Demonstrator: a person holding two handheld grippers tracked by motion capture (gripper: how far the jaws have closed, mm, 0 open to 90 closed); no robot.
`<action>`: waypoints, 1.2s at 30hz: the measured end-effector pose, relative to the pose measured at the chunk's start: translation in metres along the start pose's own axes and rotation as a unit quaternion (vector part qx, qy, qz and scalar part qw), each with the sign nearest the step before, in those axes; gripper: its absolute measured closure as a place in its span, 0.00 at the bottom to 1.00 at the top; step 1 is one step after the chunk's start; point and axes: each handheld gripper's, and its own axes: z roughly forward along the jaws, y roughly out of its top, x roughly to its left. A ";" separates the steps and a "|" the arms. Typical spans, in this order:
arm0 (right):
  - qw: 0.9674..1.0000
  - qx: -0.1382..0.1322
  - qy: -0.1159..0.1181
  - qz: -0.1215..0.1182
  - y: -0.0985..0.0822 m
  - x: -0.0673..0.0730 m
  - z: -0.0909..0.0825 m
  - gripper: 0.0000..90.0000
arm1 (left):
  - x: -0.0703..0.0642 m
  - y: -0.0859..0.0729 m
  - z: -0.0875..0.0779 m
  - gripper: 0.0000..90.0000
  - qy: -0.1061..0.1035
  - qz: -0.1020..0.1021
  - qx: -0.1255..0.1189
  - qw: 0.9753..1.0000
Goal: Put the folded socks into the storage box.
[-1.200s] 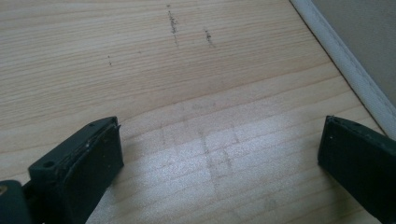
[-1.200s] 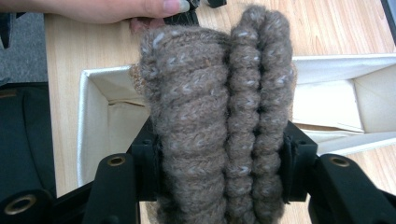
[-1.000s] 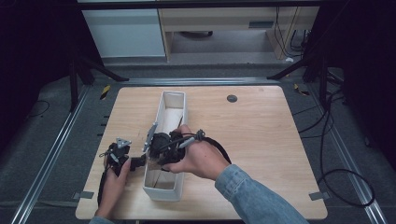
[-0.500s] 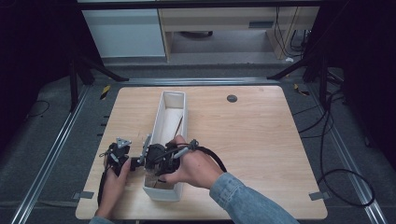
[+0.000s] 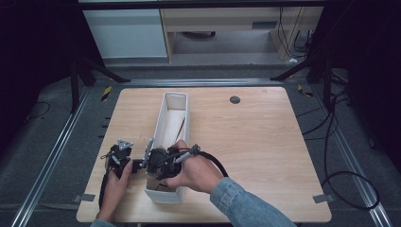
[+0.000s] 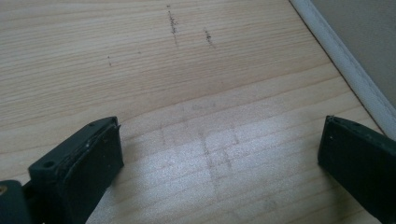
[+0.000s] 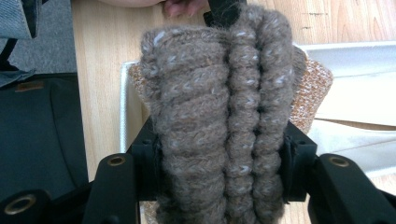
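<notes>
My right gripper is shut on a rolled brown knitted piece, its pads pressing on both sides of the roll. In the high view the right gripper hangs over the near end of a long white bin. A lighter brown knitted piece lies in the bin behind the roll. My left gripper rests low over the wooden table, jaws wide apart with nothing between them. It sits just left of the bin, and the high view shows the left gripper there.
A small dark round disc lies on the table at the far right. The right sleeve and a black cable cross the table's near edge. Metal rails and dark floor surround the table.
The right hand has come down and toward the table's near side, carrying the knitted roll to the near end of the bin. The left gripper has stayed put.
</notes>
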 end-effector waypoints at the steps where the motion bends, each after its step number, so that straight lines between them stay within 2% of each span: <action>1: 1.000 0.001 -0.001 0.000 0.000 0.000 0.001 0.51 | 0.000 0.000 0.000 0.00 0.000 0.000 0.000 1.000; 24: 1.000 0.004 -0.002 0.001 -0.004 0.000 0.015 0.51 | 0.000 0.000 0.000 0.00 0.000 0.000 0.000 1.000; 26: 1.000 0.007 -0.003 0.001 -0.004 0.000 0.017 0.51 | 0.000 0.000 0.000 0.00 0.000 0.000 0.000 1.000; 29: 0.999 0.033 -0.010 -0.011 -0.006 0.000 0.025 0.51 | 0.000 0.000 0.000 0.00 0.000 0.000 0.000 1.000; 31: 0.999 0.037 -0.010 -0.010 -0.010 -0.002 0.031 0.51 | 0.000 0.000 0.000 0.00 0.000 0.000 0.000 1.000; 36: 1.000 0.028 -0.001 0.007 -0.016 -0.007 0.033 0.51 | 0.000 0.000 0.000 0.00 0.000 0.000 0.000 1.000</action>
